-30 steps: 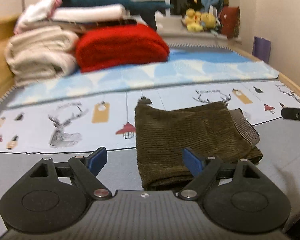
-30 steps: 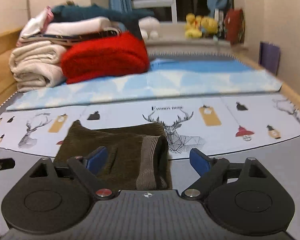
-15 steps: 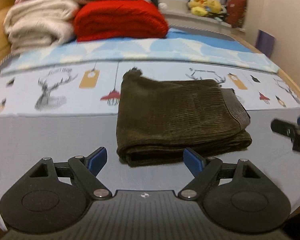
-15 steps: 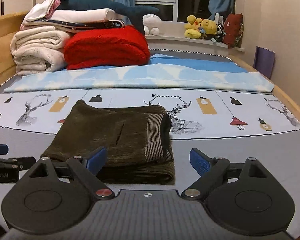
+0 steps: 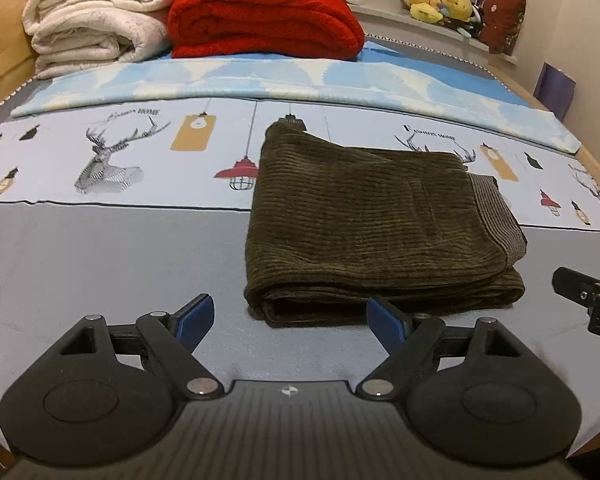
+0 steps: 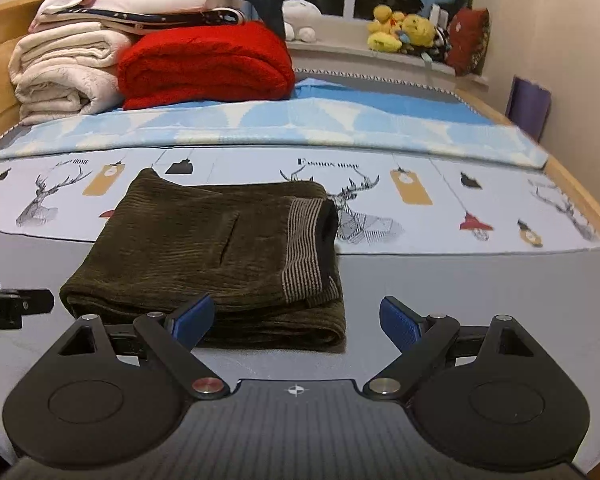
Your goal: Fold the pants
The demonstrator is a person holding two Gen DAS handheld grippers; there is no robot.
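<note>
Dark olive corduroy pants (image 5: 372, 220) lie folded into a thick rectangle on the bed, with the striped waistband (image 6: 304, 252) turned up at their right end. My left gripper (image 5: 290, 320) hovers open just in front of the fold's near left corner, nothing between its blue pads. In the right wrist view the same pants (image 6: 204, 252) lie ahead and to the left. My right gripper (image 6: 296, 320) stands open at the near right corner, its left fingertip (image 6: 192, 318) over the front edge. Each gripper's tip shows at the edge of the other's view.
The bed sheet (image 5: 100, 260) is grey near me and printed with deer and lamps further back. A pale blue blanket (image 5: 260, 80) lies across the middle. Cream towels (image 5: 96, 28) and a red blanket (image 5: 260, 20) are stacked at the headboard. Plush toys (image 6: 404, 32) sit on the sill.
Both grippers have dipped lower and tilted down towards the bed, so the folded pants now sit fuller and closer in both views. The pants have not moved and the jaws stay wide.
</note>
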